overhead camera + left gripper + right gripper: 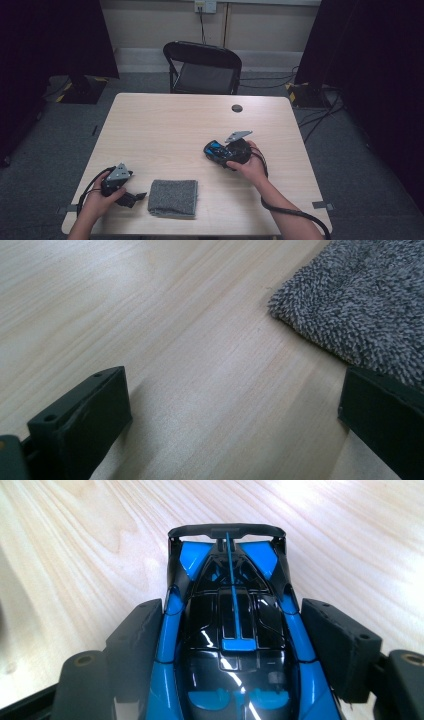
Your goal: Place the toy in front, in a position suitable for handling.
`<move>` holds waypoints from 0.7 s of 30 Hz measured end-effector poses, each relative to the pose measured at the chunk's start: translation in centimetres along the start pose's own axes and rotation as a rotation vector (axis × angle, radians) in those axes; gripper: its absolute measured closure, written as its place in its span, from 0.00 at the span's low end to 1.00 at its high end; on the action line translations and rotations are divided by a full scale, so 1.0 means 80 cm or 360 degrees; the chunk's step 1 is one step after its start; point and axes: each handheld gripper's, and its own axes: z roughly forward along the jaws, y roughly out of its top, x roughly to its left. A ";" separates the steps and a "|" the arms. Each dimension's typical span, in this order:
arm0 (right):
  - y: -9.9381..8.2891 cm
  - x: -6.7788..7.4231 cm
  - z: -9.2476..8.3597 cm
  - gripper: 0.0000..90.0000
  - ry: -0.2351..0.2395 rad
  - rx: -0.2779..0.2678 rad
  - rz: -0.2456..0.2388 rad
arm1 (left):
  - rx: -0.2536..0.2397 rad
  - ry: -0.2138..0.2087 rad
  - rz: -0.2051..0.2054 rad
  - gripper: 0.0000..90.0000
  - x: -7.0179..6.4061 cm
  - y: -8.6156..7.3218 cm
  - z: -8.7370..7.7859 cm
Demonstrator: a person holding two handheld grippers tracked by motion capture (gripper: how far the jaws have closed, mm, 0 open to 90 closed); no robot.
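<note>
High view: a wooden table carried a folded grey towel near its front edge. Left gripper, jaws apart, rested beside the towel. Right gripper clasped a blue-and-black toy car mid-table.

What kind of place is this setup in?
Probably a lab or recording room, not a home: a bare wooden table, black curtains on both sides, a folding chair, and loose cables on grey carpet.
</note>
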 end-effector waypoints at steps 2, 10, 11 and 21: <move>-0.004 -0.003 -0.003 0.30 -0.0012 -0.0005 -0.0012 | 0.0000 0.0000 0.0000 0.00 0.000 0.000 0.000; -0.018 -0.010 -0.001 0.30 -0.0006 -0.0020 -0.0025 | 0.0000 0.0000 0.0000 0.00 0.000 0.000 0.000; -0.018 -0.010 -0.001 0.30 -0.0006 -0.0020 -0.0025 | 0.0000 0.0000 0.0000 0.00 0.000 0.000 0.000; -0.023 -0.013 0.001 0.30 0.0010 -0.0019 -0.0064 | 0.0000 0.0000 0.0000 0.00 0.000 0.000 0.000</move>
